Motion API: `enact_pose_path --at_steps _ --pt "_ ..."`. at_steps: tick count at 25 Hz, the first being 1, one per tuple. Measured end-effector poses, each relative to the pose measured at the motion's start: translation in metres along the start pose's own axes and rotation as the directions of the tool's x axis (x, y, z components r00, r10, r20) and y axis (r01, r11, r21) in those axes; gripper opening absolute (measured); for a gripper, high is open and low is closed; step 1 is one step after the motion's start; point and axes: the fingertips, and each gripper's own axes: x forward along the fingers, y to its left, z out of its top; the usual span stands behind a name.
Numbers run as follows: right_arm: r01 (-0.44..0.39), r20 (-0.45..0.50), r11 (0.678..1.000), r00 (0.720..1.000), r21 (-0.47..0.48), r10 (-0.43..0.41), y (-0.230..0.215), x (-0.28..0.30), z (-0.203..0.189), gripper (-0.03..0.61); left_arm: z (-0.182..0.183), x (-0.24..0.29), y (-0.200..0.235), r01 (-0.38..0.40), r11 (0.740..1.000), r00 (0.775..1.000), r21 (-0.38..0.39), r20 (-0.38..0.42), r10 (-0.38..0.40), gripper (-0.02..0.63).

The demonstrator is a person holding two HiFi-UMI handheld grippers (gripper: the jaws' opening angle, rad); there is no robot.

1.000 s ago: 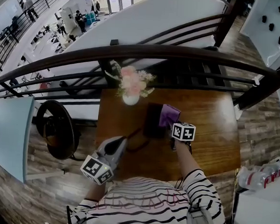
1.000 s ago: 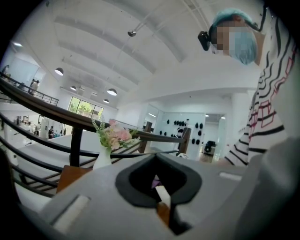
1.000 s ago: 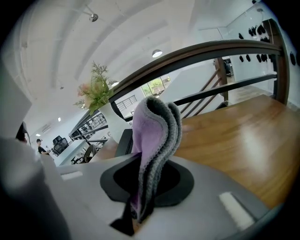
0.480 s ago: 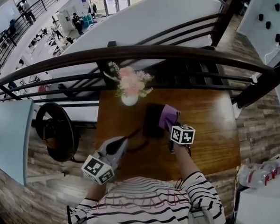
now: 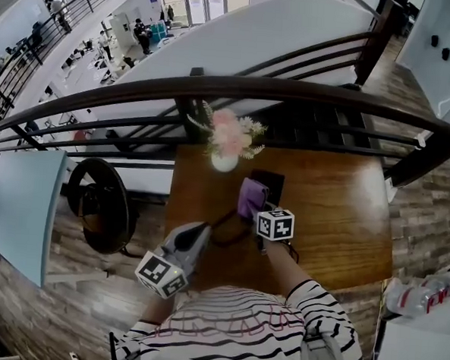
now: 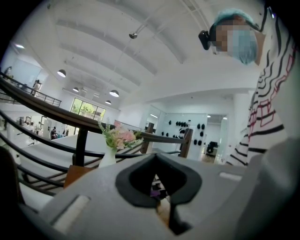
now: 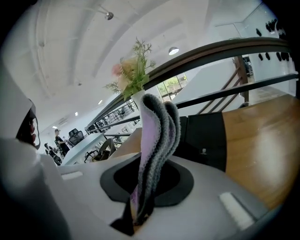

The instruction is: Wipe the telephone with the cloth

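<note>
A black telephone (image 5: 271, 184) lies on the wooden table (image 5: 336, 220), just in front of the flower vase. The purple cloth (image 5: 251, 197) covers its left part, and my right gripper (image 5: 257, 209) is shut on that cloth. In the right gripper view the folded cloth (image 7: 157, 136) rises out of the closed right gripper (image 7: 139, 213), with the telephone (image 7: 206, 140) behind it. My left gripper (image 5: 204, 230) hovers over the table's near left part, shut and holding nothing. Its own view shows the left gripper (image 6: 161, 206) with its jaws meeting.
A white vase of pink flowers (image 5: 227, 141) stands at the table's far edge, close to the telephone. A black cord (image 5: 223, 227) curls on the table between the grippers. A dark railing (image 5: 215, 87) runs behind the table. Wooden surface extends to the right (image 5: 345, 198).
The right gripper has carried the cloth from the telephone's right side over to its left side. The left gripper has hardly moved.
</note>
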Motion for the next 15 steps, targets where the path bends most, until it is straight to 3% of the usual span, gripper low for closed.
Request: enact_pose_path --at_steps 5,15 --pt "0.042 -0.041 0.999 0.998 0.009 -0.042 -0.013 0.003 -0.015 0.049 -0.002 -0.002 -0.005 0.004 1.000 1.000 -0.005 -0.003 -0.004 0.002" --pt "0.158 -0.017 0.985 0.987 0.072 -0.157 -0.073 -0.044 -0.022 0.051 -0.009 0.017 -0.017 0.069 0.998 0.997 -0.009 -0.017 -0.069 0.002"
